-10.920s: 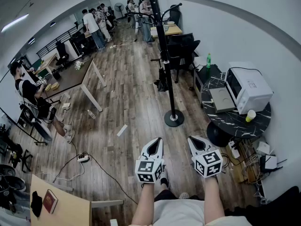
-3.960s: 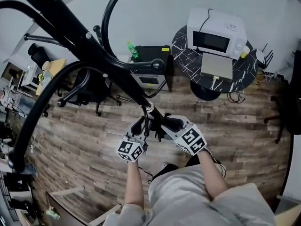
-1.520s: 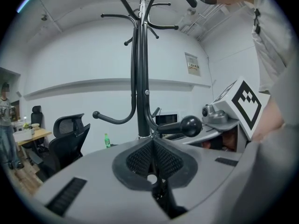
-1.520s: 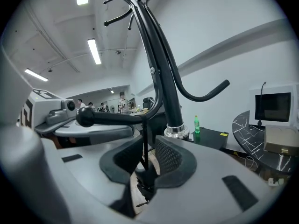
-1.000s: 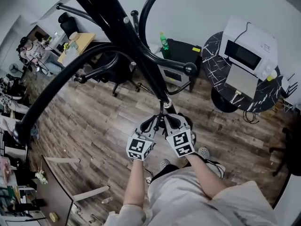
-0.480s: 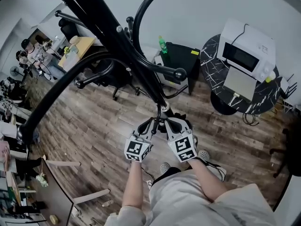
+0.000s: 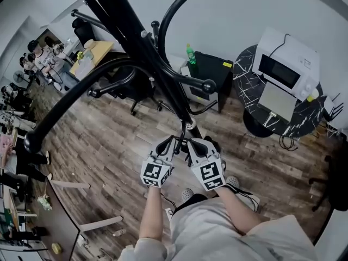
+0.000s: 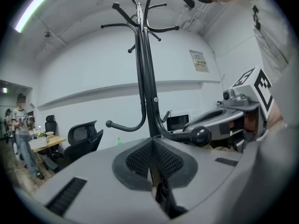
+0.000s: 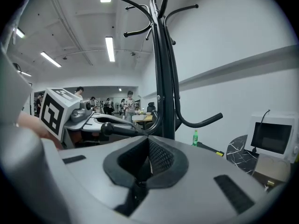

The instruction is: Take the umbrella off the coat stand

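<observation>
The black coat stand rises close in front of me, its curved hooks spreading overhead. A thin black umbrella strap hangs down beside the pole. My left gripper and right gripper meet tip to tip at this strap, both shut on it. In the left gripper view the shut jaws pinch a black piece, with the pole just beyond and the right gripper alongside. The right gripper view shows its jaws shut the same way, beside the pole. The umbrella's body is hidden under the grippers.
A white microwave stands on a round black marble table at the right. A green bottle and a black cabinet sit by the wall, an office chair behind the stand. People gather at desks far left.
Both grippers stay shut together at the strap by the pole. The right one has edged slightly upward, and the head view has shifted a little.
</observation>
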Demonstrator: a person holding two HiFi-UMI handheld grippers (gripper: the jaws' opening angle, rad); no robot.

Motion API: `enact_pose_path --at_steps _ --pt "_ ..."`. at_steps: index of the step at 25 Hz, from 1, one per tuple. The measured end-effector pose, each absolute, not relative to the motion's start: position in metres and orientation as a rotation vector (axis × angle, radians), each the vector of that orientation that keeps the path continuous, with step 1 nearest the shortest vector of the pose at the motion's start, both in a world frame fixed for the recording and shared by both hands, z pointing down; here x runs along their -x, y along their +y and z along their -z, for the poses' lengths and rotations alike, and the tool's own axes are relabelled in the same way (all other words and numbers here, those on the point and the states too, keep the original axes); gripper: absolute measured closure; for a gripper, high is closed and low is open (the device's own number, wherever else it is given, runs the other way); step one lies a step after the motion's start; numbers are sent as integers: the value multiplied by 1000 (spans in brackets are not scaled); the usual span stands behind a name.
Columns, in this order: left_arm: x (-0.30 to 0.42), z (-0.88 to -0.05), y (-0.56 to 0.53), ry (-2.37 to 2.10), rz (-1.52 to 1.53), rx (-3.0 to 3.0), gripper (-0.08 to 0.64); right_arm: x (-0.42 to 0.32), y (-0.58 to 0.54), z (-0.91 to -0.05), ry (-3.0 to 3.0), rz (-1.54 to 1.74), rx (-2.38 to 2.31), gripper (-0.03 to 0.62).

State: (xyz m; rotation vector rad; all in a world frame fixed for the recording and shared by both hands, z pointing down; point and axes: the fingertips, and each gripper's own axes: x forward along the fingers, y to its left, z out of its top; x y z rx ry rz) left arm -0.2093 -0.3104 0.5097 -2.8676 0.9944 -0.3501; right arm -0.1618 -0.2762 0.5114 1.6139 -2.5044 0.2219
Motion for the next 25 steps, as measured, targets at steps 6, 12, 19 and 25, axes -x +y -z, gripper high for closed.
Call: enact_pose_path --at_steps 6,12,19,25 --pt "216 -507 -308 1024 351 2846 538 169 -272 -507 -2528 -203 -1575 584" --pt "223 -503 -304 1055 323 2862 538 177 -269 -503 -2557 -157 -1507 584" --pt "233 -497 -296 1102 341 2827 538 188 -264 -499 -2611 -99 -1397 584" --pt "237 -495 -285 1187 337 2797 538 190 -258 -496 -2654 -71 -1322 584"
